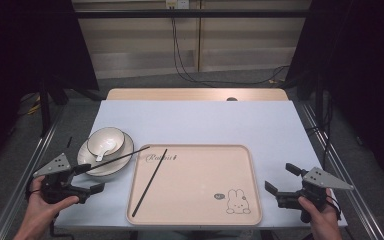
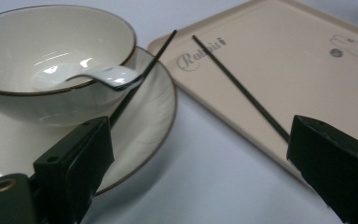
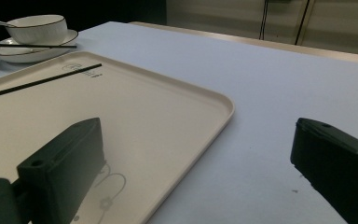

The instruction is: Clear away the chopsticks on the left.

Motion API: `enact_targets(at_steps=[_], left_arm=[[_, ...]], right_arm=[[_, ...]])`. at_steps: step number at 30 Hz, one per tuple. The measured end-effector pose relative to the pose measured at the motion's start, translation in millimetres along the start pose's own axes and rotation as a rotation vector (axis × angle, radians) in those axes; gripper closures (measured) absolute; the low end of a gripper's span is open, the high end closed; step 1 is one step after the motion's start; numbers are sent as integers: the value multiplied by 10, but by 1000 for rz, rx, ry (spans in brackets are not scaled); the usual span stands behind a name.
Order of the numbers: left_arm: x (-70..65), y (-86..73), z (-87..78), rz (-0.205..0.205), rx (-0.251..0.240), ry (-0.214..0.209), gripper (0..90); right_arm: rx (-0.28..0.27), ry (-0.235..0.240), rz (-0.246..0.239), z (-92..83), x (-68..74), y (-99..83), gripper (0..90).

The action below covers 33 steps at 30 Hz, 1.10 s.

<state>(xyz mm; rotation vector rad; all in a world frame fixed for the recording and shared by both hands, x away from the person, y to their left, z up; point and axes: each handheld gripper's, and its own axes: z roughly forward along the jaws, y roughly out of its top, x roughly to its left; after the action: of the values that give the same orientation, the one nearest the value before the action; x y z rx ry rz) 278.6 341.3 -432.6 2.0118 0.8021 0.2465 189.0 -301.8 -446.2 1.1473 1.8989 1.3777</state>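
Observation:
A white bowl (image 1: 106, 140) with a white spoon (image 1: 103, 150) in it stands on a white plate (image 1: 122, 159) left of a beige tray (image 1: 195, 195). One black chopstick (image 1: 120, 157) lies across the plate's rim, its tip reaching the tray's corner. A second chopstick (image 1: 150, 182) lies slantwise on the tray. My left gripper (image 1: 91, 178) is open just below the plate, nothing between its fingers. In the left gripper view the left gripper (image 2: 200, 154) looks at the plate (image 2: 144, 126) and the chopstick (image 2: 144, 70), whose near end runs behind one jaw. My right gripper (image 1: 280, 176) stands open right of the tray.
The table (image 1: 195, 125) has a pale blue top with a wooden strip along its far edge. A rabbit drawing (image 1: 237, 201) marks the tray's near right corner. Metal rails run along both sides of the table, and dark curtains and cables lie beyond.

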Motion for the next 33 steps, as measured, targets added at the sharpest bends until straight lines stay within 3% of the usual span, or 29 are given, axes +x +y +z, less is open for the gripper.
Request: enact_targets(at_steps=[4, 5, 6, 11, 12, 13, 16, 20, 24, 33], left_arm=[[159, 16, 33, 34, 30, 49, 57], [188, 17, 51, 25, 32, 40, 54], [226, 26, 66, 29, 44, 56, 62], [321, 28, 115, 48, 48, 87, 209], [344, 31, 125, 52, 57, 80, 209], [398, 32, 153, 33, 74, 57, 278], [431, 21, 191, 40, 119, 50, 373], [459, 16, 223, 47, 125, 42, 470], [469, 21, 268, 53, 147, 55, 542], [477, 26, 356, 89, 173, 36, 645]], right_arm=[[1, -1, 2, 0, -2, -1, 23], [1, -1, 2, 0, -1, -1, 23], [1, 0, 2, 1, 0, -1, 23], [1, -1, 2, -1, -3, -1, 23], [1, -1, 2, -1, -3, -1, 23], [1, -1, 2, -2, -6, -2, 23], [1, 1, 3, -5, -6, -2, 23], [2, -2, 3, 0, -5, -2, 23], [2, -2, 3, 1, -6, -2, 23], [0, 3, 2, -2, -10, -2, 23]])
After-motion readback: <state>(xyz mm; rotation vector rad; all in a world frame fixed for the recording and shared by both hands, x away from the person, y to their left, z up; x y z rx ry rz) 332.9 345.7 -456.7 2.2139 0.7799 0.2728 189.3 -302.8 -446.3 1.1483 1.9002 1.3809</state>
